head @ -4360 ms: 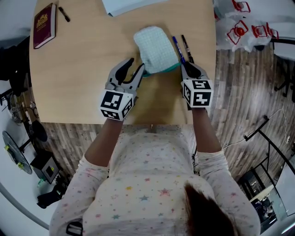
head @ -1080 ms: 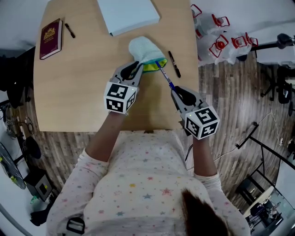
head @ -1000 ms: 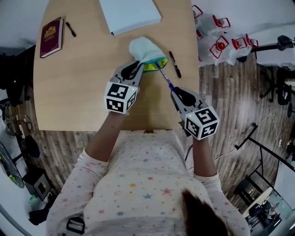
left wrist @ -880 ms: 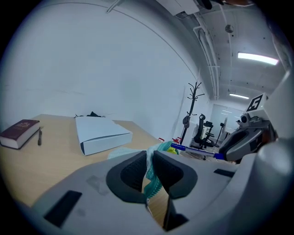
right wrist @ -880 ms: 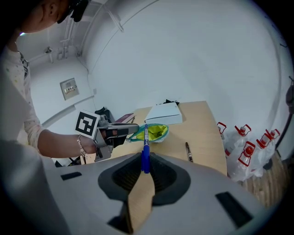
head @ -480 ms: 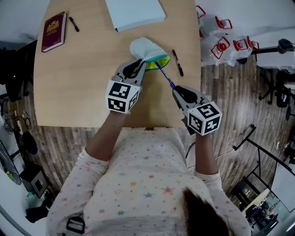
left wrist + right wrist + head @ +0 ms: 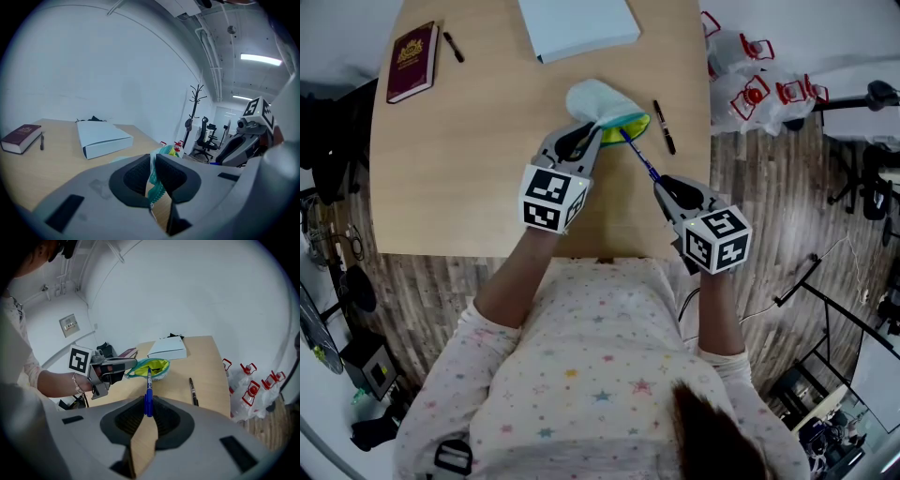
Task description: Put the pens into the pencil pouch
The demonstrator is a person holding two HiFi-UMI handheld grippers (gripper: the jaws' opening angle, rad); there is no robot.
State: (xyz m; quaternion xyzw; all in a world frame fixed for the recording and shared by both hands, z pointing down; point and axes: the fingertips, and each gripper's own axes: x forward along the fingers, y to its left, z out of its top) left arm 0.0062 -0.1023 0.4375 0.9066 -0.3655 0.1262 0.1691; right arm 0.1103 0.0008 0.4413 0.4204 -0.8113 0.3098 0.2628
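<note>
Pencil pouch sits toward the far side of the surface with its mouth turned back at you, which is why your left gripper is parked where it is. Its jaws are pinched together on the teal zipper edge, holding that lip up so the yellow lining shows and the mouth gapes instead of lying flat. Your right gripper has its jaws clamped on the back end of the blue pen, so most of the pen sticks straight out ahead, basically an extension of the gripper. Gripping it by the tail like that makes sense to me, since the long free end can go in without the jaws getting near the fabric. The tip is right at the opening, lined up with the yellow inside, though I can't tell if it's actually past the rim yet. A black pen lies on the surface just beside the pouch on your right, untouched. A second black pen is way off at the far left next to the maroon book, and a white box sits behind the pouch. So I'd say you're on pen one of three. Slide it along its own line, because coming in at an angle could catch the tip on the zipper lip.
</note>
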